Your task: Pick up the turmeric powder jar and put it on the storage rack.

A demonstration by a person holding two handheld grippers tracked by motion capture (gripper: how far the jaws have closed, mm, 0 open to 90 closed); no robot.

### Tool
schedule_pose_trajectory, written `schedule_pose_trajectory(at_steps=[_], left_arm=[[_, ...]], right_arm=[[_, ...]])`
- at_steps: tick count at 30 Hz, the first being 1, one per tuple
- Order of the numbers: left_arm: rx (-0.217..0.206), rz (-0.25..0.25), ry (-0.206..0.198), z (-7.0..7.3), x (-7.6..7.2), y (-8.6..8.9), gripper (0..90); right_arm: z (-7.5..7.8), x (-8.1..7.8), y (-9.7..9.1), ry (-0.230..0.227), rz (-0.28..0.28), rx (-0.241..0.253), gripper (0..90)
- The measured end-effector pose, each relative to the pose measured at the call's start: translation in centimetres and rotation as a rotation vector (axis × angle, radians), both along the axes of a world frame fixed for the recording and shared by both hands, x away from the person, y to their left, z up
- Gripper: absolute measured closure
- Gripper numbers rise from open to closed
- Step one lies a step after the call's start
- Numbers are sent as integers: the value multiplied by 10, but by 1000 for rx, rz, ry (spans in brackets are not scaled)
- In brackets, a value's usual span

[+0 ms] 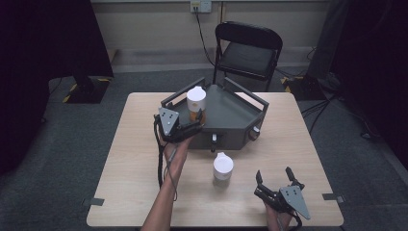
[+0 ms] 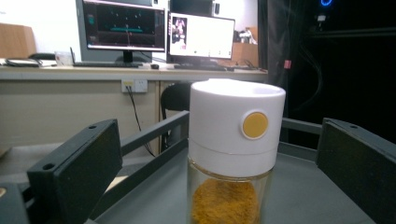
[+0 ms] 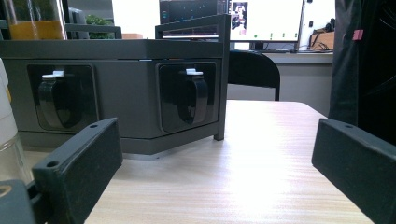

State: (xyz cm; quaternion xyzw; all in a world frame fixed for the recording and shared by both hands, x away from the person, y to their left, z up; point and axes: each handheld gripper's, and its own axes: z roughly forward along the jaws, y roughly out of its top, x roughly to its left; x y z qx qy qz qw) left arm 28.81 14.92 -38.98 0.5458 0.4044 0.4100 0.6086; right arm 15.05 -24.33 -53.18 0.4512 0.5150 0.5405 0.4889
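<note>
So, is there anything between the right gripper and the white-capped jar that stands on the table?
No. In the high view, bare wooden table lies between the right gripper and the jar.

Bare forearms; each black claw carries a grey three-cornered plate, black cable.

The jar stands upright on the grey tray, near its left rail. It is clear glass with a white cap (a round yellow dot on its side) and holds orange-yellow powder in its lower part.
</note>
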Motion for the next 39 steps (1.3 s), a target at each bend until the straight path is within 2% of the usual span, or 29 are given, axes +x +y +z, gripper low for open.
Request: schedule_pose_trajectory(at_steps=[4, 7, 15, 23, 27, 35, 39], left_arm=[[-3, -3, -1, -4, -9, 4, 0], [12, 6, -14, -8, -15, 4, 0], [-30, 7, -48, -23, -33, 14, 0], [-23, 14, -77, -35, -51, 18, 0], [-22, 18, -82, -38, -58, 20, 0], [-68, 37, -83, -48, -72, 24, 0], [-53, 57, -80, -54, -78, 25, 0]], right_arm=[[0, 0, 0, 0, 0, 0, 3], [0, 0, 0, 0, 0, 0, 4], [0, 0, 0, 0, 0, 0, 4], [0, 0, 0, -1, 1, 0, 4], [0, 0, 0, -1, 1, 0, 3], [0, 0, 0, -1, 0, 0, 4], [0, 0, 0, -1, 1, 0, 4]])
